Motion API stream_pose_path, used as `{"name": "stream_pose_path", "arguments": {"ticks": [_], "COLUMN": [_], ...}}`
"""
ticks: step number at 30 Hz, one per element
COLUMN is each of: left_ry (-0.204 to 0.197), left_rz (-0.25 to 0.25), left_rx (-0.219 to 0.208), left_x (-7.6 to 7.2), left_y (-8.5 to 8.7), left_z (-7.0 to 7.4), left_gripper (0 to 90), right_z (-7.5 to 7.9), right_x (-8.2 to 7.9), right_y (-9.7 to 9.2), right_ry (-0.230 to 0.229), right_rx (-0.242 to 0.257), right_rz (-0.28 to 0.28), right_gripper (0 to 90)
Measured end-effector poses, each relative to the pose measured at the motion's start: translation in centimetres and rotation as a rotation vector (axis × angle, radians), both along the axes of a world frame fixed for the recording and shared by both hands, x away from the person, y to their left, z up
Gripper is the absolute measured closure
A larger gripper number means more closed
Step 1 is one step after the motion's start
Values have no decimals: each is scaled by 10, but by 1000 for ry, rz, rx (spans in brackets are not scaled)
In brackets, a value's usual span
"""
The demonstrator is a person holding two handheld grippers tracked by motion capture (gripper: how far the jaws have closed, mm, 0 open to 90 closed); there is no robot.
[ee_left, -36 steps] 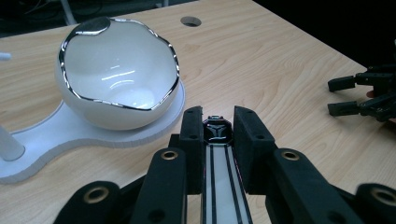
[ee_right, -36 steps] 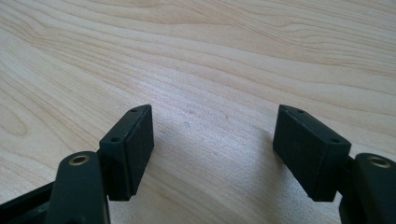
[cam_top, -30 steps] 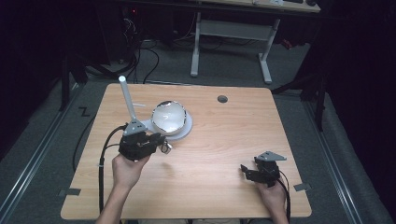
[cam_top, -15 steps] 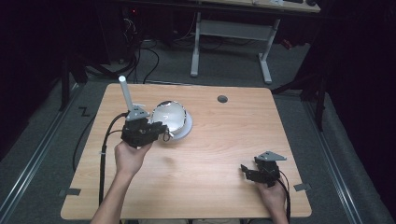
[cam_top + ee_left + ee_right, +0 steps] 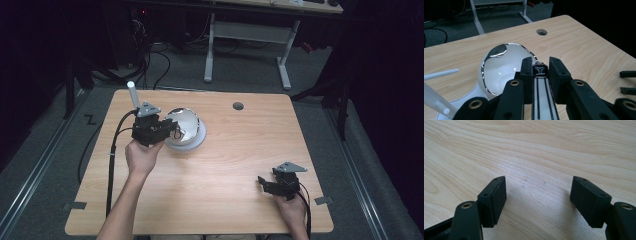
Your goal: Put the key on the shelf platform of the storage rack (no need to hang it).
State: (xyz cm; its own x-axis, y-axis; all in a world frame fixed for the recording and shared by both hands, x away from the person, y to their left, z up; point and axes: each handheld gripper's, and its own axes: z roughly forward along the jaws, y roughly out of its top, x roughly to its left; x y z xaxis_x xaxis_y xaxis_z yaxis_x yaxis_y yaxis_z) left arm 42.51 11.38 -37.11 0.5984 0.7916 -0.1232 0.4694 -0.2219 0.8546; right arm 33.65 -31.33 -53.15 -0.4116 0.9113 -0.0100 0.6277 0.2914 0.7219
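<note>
Judging from how things lay, the work was at an early stage: the grasp was made, and carrying the piece off lay ahead. Everything is placed here against the white base (image 5: pixel 198 143), a round stand on the left half of the surface (image 5: pixel 240 165).

A white post (image 5: pixel 133 95) rose upright just left of the base. Next to it, the left claw (image 5: pixel 172 131) reached in over the base's near-left edge. Its jaws were drawn close and clamped on the striped handle (image 5: pixel 541 100) of what looked like a ladle (image 5: pixel 184 122). In the left gripper view the pads (image 5: pixel 527 75) pressed the handle from both sides, right behind the shiny bowl (image 5: pixel 501 67). The bowl sat over the base, tipped on its side. Whether it was resting on the base or already raised clear could not be told.

Right of the base and farther back, a small round hole (image 5: pixel 238 106) marked the surface.

Well to the right of the base, near the front edge, the right claw (image 5: pixel 265 184) rested low in the person's hand. Its jaws stood wide apart with only bare wood between them (image 5: pixel 539 200), holding nothing. It seemed to have no part in the job yet.
</note>
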Motion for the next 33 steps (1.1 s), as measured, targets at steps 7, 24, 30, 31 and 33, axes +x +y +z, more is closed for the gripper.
{"name": "stream_pose_path", "arguments": {"ticks": [7,24,30,31,33], "left_ry": [-9,19,19,18,23], "left_rz": [20,40,52,54,56], "left_rx": [30,74,85,84,88], "left_x": [9,31,35,35,37], "left_y": [-6,-17,-20,-20,-21], "left_z": [-3,-20,-26,-27,-30], "left_gripper": [745,745,744,744,745], "right_z": [0,0,0,0,0], "right_x": [0,0,0,0,0], "right_y": [0,0,0,0,0], "right_ry": [0,-1,-1,-1,-1], "right_rx": [0,-2,-2,-2,-3], "right_rz": [2,1,1,1,1], "right_gripper": [296,294,294,294,294]}}
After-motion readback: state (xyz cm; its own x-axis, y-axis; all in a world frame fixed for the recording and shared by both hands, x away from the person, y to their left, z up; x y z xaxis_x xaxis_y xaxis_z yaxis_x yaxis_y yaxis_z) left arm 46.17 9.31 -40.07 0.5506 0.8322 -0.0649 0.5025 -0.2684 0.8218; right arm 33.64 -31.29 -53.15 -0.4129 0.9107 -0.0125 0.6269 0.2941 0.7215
